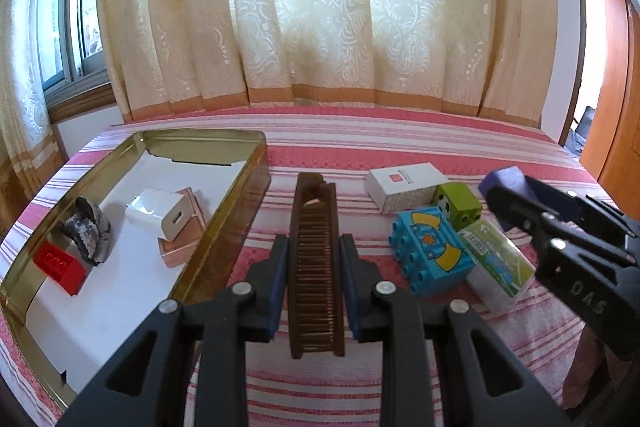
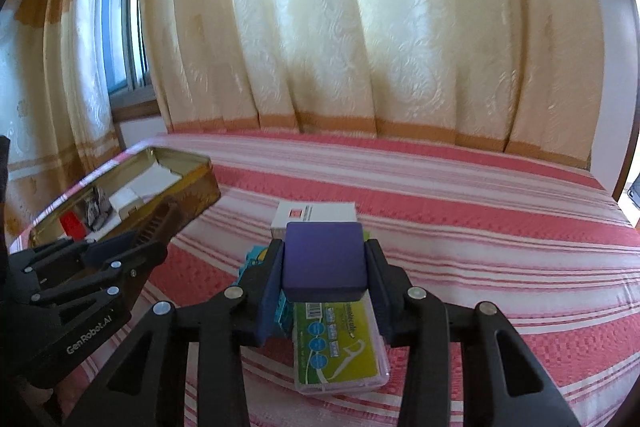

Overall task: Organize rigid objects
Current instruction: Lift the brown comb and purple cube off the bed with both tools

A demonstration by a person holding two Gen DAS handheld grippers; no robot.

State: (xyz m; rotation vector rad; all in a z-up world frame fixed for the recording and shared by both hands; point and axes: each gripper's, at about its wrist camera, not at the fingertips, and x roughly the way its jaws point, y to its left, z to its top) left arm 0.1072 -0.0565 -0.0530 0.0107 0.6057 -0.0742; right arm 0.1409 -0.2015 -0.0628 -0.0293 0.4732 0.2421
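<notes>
Up close, the left gripper [image 1: 314,291] is clamped on a brown comb [image 1: 316,267], carried above the striped bedspread [image 1: 400,147] just right of the gold tin [image 1: 224,227]. The right gripper [image 2: 325,283] is clenched on a purple block [image 2: 325,259], held over the floss box [image 2: 340,347] and blue brick [image 1: 430,251]. Further off lie a green brick [image 1: 458,205] and white box [image 1: 404,185]. Both pickups look done; next comes carrying left and releasing inside the tin, clear of the charger [image 1: 162,213].
</notes>
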